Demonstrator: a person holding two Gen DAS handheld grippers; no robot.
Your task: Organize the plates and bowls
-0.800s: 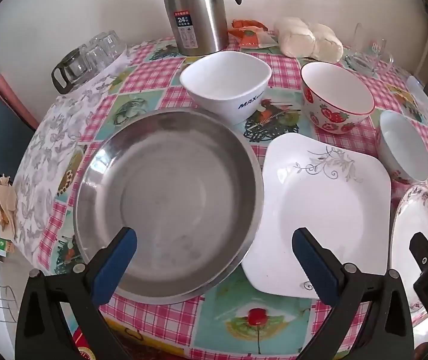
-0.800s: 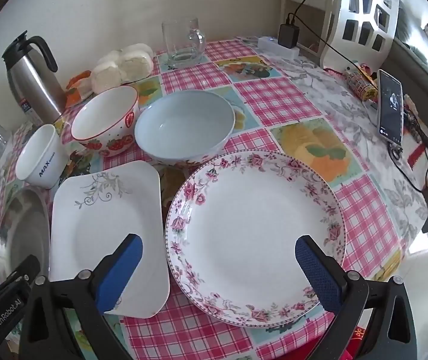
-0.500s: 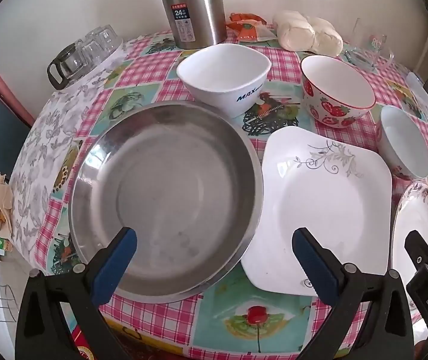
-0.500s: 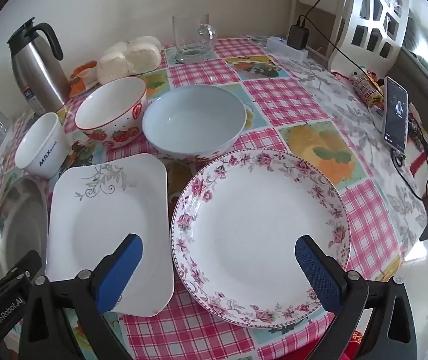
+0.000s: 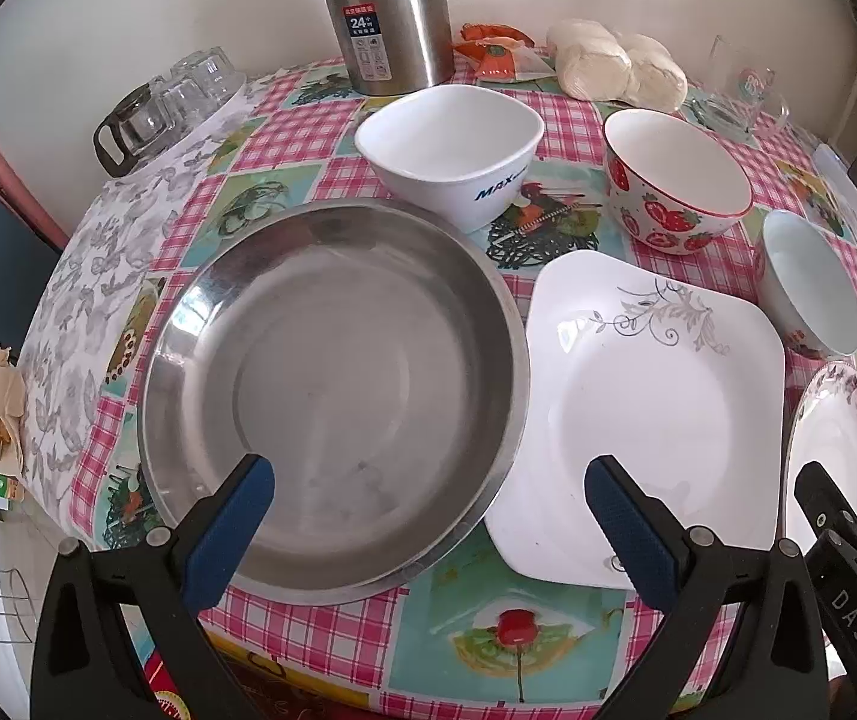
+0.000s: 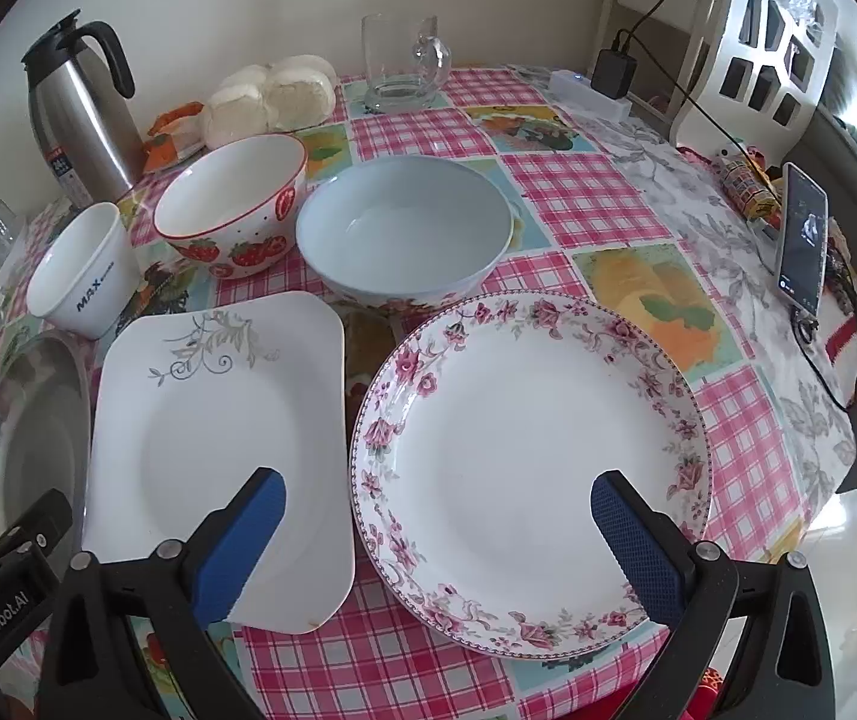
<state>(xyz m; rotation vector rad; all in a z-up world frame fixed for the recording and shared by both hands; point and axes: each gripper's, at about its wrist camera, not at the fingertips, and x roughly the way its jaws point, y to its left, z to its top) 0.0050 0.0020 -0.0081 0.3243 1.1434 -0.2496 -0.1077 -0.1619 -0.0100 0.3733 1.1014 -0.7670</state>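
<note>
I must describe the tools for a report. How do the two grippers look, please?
Both are black plastic with two fingers, each tipped with a blue textured pad, and silver rivets at the joints. The left gripper shows white lettering "GenRobot.AI" on its side in the right view; the right gripper shows "DAS" in the left view. No cables or sleeves are visible.

Pink-floral round plate [image 6: 524, 468]; strawberry bowl [image 6: 230, 204]; pink-checked tablecloth [image 6: 584, 204].
</note>
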